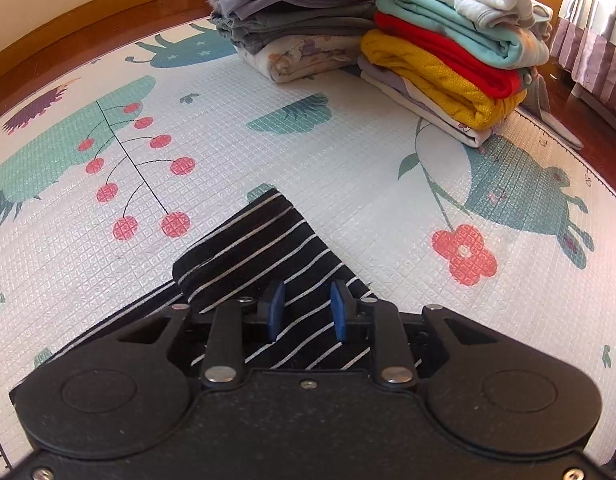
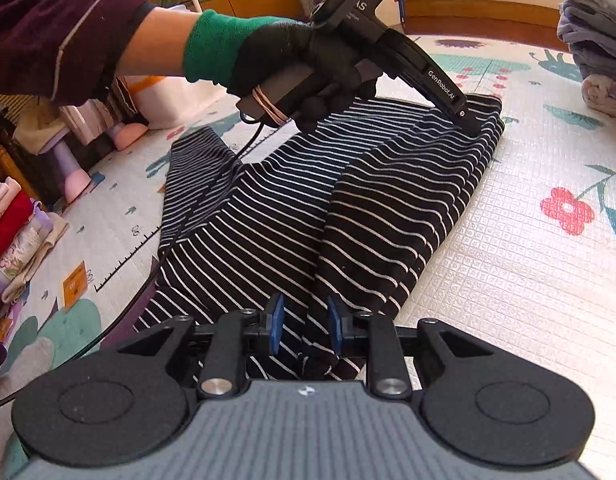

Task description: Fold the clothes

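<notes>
Patterned play mat (image 1: 348,152) beneath a soft, limp striped garment (image 2: 388,200); both grippers' jaws narrowly parted, empty; grasp doubled edges.

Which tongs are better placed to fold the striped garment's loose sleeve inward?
Probably the left tongs: the unfolded sleeve lies on their side of the striped garment. The right tongs sit open over the folded edge.

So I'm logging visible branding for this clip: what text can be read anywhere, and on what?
"GenRobot.AI": on the arm of the left claw.
"AS": cut-off letters on that device's top housing.
Smaller print beside "AS": too blurred.
Orange tag on the play mat: unreadable.
Ruler numbers on the mat's edge: too small.
</notes>
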### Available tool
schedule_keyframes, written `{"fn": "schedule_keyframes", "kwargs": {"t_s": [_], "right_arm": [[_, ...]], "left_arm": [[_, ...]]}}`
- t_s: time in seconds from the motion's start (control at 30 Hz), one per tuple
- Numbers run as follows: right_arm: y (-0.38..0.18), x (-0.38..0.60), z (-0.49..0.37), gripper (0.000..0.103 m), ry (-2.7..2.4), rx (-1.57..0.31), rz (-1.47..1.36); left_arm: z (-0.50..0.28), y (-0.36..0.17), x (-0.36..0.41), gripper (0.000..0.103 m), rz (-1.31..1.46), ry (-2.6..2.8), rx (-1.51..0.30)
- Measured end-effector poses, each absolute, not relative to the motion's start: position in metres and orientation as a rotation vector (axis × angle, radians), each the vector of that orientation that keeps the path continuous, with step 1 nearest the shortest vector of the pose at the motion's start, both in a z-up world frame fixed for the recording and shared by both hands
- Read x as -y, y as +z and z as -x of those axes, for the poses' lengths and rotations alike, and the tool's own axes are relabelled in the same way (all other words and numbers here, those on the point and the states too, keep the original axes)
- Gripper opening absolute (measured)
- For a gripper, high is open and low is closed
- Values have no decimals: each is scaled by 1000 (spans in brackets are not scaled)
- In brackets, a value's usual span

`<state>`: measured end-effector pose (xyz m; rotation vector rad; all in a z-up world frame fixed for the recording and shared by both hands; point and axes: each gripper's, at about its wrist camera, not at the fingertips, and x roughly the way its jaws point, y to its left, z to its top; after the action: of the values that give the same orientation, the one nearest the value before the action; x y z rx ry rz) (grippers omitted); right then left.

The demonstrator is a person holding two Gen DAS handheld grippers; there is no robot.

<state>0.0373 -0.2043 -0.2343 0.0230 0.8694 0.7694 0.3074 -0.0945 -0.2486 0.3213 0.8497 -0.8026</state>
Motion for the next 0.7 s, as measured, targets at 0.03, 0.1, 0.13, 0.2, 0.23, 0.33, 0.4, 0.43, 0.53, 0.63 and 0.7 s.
{"fn": "schedule_keyframes", "kwargs": {"t_s": [0.03, 0.1, 0.13, 0.2, 0.23, 0.33, 0.4, 0.43, 0.53, 0.63, 0.7], "right_arm": [[-235, 204, -35, 26, 771, -876, -23], [-243, 202, -34, 28, 772, -921, -26], [-245, 201, -34, 29, 772, -935, -22], [-238, 200, -33, 31, 779, -924, -39], [-234, 200, -32, 31, 784, -916, -49], [-228, 200, -29, 30, 797, -899, -42], [-226, 200, -31, 30, 804, -903, -42], [-225, 199, -32, 30, 810, -906, -41], [-219, 193, -36, 35, 847, -917, -34], [-213, 187, -39, 40, 880, -937, -28], [-208, 184, -43, 40, 894, -956, -33]], "left_arm": [[-307, -247, 92, 22, -319, -796, -838], [-312, -257, 94, 22, -312, -762, -876], [-314, -264, 96, 25, -314, -745, -897], [-320, -257, 92, 25, -263, -741, -918], [-324, -249, 88, 25, -229, -734, -942], [-320, -209, 67, 25, -311, -727, -886], [-307, -179, 36, 25, -368, -687, -893], [-300, -164, 20, 25, -394, -667, -897], [-262, -138, -40, 50, -355, -619, -920], [-220, -142, -97, 60, -217, -515, -970], [-192, -151, -134, 60, -111, -436, -1009]]}}
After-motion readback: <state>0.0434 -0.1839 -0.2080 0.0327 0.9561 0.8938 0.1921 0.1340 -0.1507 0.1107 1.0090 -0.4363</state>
